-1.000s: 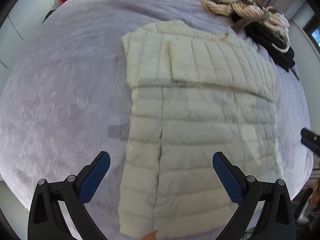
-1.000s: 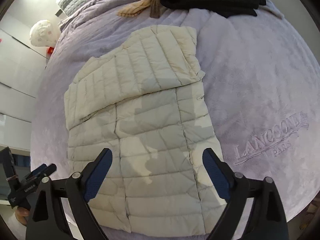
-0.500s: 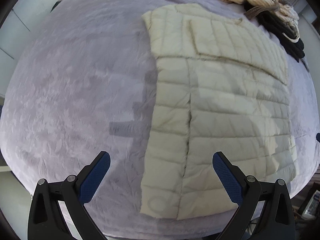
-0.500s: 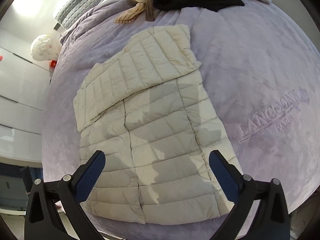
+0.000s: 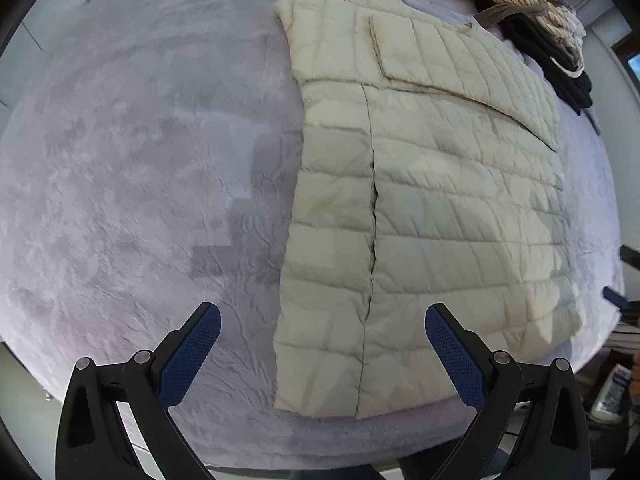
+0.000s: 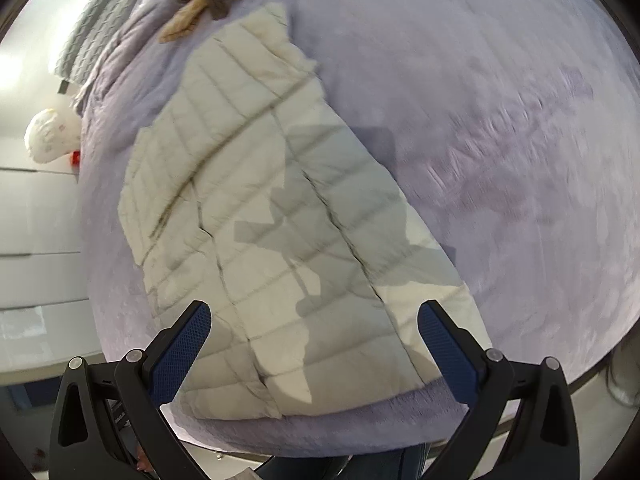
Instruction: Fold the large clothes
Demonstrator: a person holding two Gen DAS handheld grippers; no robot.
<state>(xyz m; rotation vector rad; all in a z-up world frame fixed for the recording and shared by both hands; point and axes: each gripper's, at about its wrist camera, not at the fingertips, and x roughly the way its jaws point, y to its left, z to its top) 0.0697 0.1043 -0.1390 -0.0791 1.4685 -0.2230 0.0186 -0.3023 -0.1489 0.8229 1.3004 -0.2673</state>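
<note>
A cream quilted puffer jacket (image 5: 424, 200) lies flat on the lilac blanket (image 5: 140, 160), its sleeves folded across the upper part. In the left wrist view my left gripper (image 5: 320, 340) hangs open above the jacket's near left hem corner, nothing between its blue pads. The right wrist view, blurred by motion, shows the same jacket (image 6: 280, 220) running diagonally, with my right gripper (image 6: 316, 340) open wide over its near hem, pads apart from the cloth.
A heap of striped beige and black clothes (image 5: 532, 28) lies beyond the jacket's collar. The blanket's near edge (image 6: 320, 428) drops off just below the hem. A grey knitted pillow (image 6: 96, 36) and a white round object (image 6: 48, 136) sit at the far left.
Both grippers have shifted and come lower toward the jacket's near hem. The left view slid left, so the jacket sits further right. The right gripper rolled and its jaws widened slightly.
</note>
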